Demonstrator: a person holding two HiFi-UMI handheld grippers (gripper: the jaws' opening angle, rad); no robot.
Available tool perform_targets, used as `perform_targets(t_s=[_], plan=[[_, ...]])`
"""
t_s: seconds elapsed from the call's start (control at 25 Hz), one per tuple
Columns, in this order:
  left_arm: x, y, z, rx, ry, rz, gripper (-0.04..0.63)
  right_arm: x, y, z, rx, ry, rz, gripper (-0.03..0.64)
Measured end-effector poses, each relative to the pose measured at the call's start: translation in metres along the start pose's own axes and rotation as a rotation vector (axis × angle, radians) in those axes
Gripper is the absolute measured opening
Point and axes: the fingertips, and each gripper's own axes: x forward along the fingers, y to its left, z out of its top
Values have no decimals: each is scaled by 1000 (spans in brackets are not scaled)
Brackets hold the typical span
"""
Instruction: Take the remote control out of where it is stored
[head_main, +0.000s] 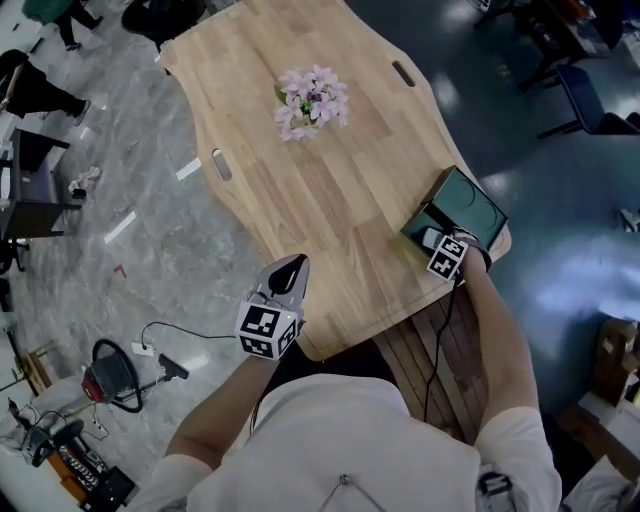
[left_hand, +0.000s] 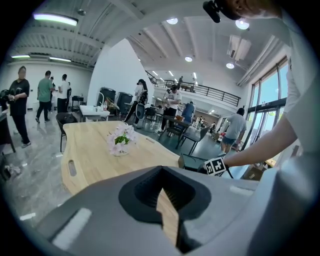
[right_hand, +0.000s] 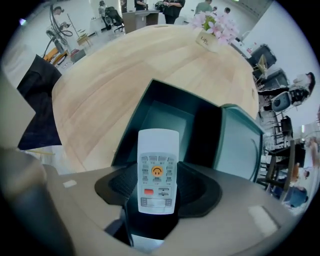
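Note:
A white remote control (right_hand: 157, 170) with an orange button stands upright between the jaws of my right gripper (right_hand: 158, 192), which is shut on its lower half. It hangs just above an open dark green box (right_hand: 150, 95), whose lid (right_hand: 241, 145) lies open to the right. In the head view the box (head_main: 465, 203) sits at the table's right edge, with the right gripper (head_main: 438, 243) at its near side. My left gripper (head_main: 292, 266) rests shut and empty over the table's near edge, well left of the box.
A vase of pink flowers (head_main: 312, 100) stands mid-table on the light wooden table (head_main: 330, 200). Slot holes mark the table's left and right rims. Cables and gear lie on the floor at lower left. Several people stand in the hall behind the table.

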Motion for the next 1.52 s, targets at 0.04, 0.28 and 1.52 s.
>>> perform_targets(t_s=[0.04, 0.28, 1.52], plan=[[0, 1, 1, 5, 0, -6, 1, -8, -1, 1, 25, -18, -19, 272], [0, -12, 22, 67, -10, -88, 1, -78, -10, 4, 267, -185, -166, 272], [-22, -192, 194, 366, -291, -575, 1, -487, 65, 1, 1352, -1212, -658, 272]])
